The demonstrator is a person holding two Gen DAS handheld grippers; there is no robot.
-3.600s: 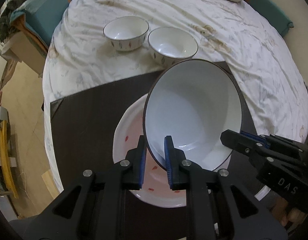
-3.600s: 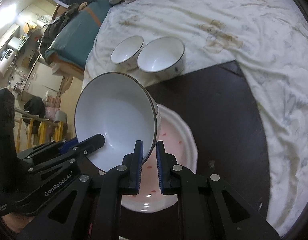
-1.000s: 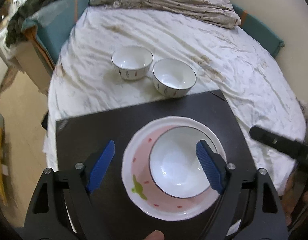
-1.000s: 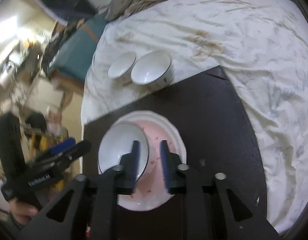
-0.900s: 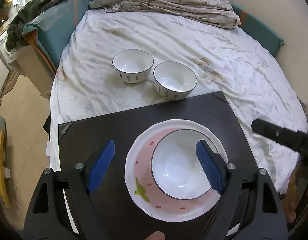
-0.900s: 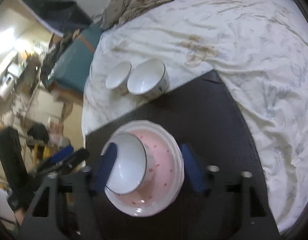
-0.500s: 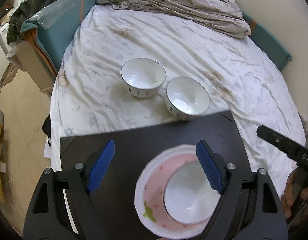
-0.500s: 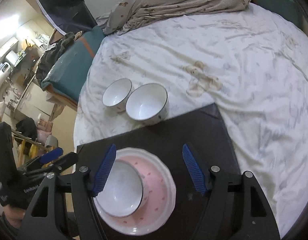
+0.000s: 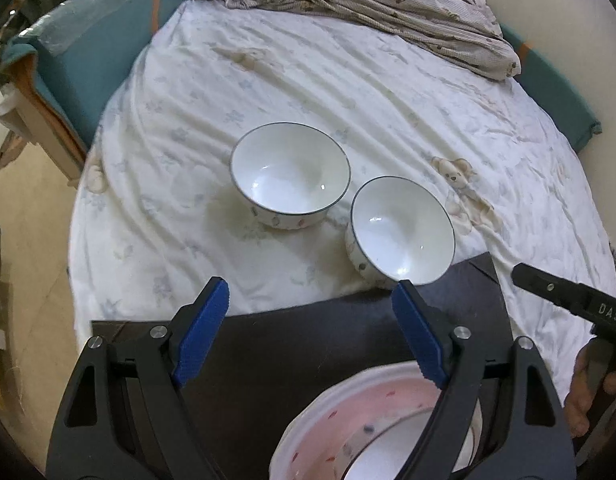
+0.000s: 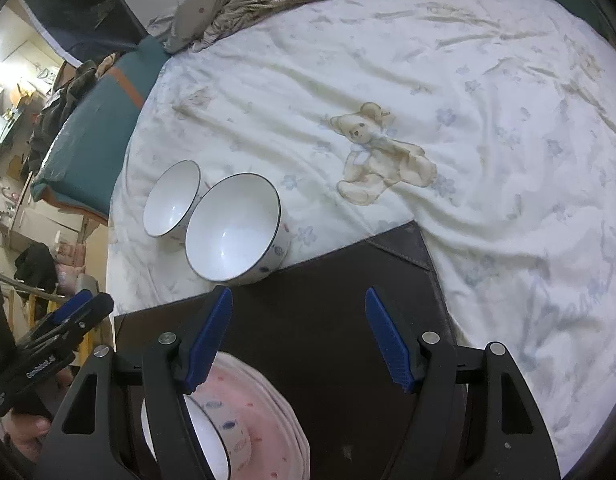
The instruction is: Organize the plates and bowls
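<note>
Two white bowls with dark rims stand side by side on the bedsheet: the left bowl (image 9: 290, 184) (image 10: 171, 203) and the right bowl (image 9: 402, 232) (image 10: 234, 228), which touches the far edge of the black mat (image 9: 308, 344) (image 10: 328, 300). A pink plate (image 9: 372, 408) (image 10: 264, 412) lies on the mat with a white bowl (image 10: 212, 440) inside it. My left gripper (image 9: 308, 316) is open and empty above the mat's far edge. My right gripper (image 10: 298, 320) is open and empty over the mat.
A crumpled patterned blanket (image 9: 368, 4) lies at the far side of the white sheet (image 9: 308, 92). A teal cushion (image 9: 88, 40) borders the bed on the left. The bed edge drops to the floor (image 9: 24, 240) at left.
Both grippers let go of the large white bowl, which now sits in the pink plate. Both have opened, drawn back and moved forward toward the two bowls on the sheet.
</note>
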